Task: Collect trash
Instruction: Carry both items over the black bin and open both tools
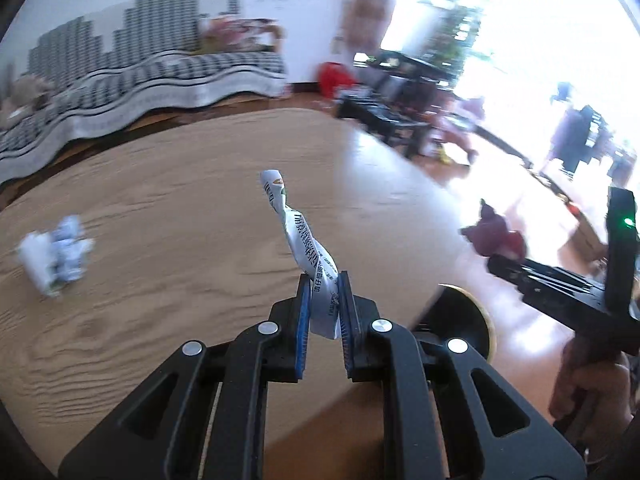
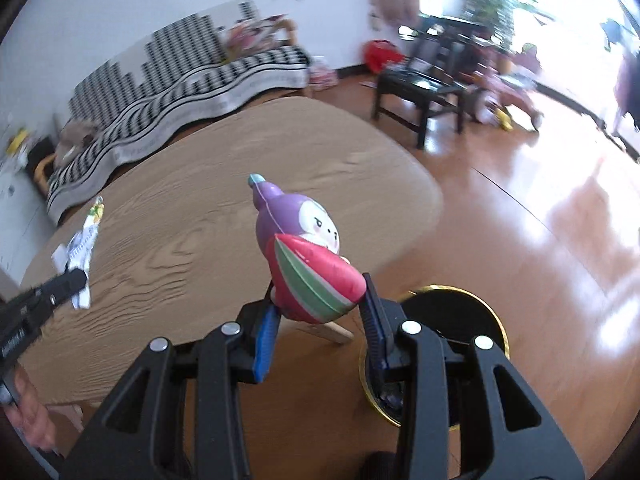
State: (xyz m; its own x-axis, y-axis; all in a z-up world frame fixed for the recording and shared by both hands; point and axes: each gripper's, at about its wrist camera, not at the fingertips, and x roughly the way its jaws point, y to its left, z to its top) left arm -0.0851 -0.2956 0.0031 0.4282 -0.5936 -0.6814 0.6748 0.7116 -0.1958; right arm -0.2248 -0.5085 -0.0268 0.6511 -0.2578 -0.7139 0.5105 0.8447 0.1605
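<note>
Left gripper (image 1: 324, 304): jaws closed on the lower end of a twisted printed wrapper (image 1: 302, 240), which stands up and away from the blue pads (image 1: 303, 320), clear of the wooden table (image 1: 160, 208).

Right gripper (image 2: 320, 312): jaws clamped on the red-and-green striped base of a purple squishy toy figure (image 2: 304, 248), held above the table's near edge. The pads bite low on the toy; most of its body projects forward unsupported.

A black bin with a gold rim (image 2: 436, 344) sits on the floor just beside the table, below and right of the right gripper. A crumpled paper wad (image 1: 56, 256) lies on the table, well apart to the left.

Judgement: both items are in carriage toward the bin. Each gripper should be brought squarely over the opening before the jaws part. The wrapper is light and may cling to a pad; the toy may roll off the rim if released off-centre.

Limitations: the bin's interior is dark and partly masked by the gripper bodies; its contents cannot be told. The wad is blurred. The wrapper's print is unreadable.
</note>
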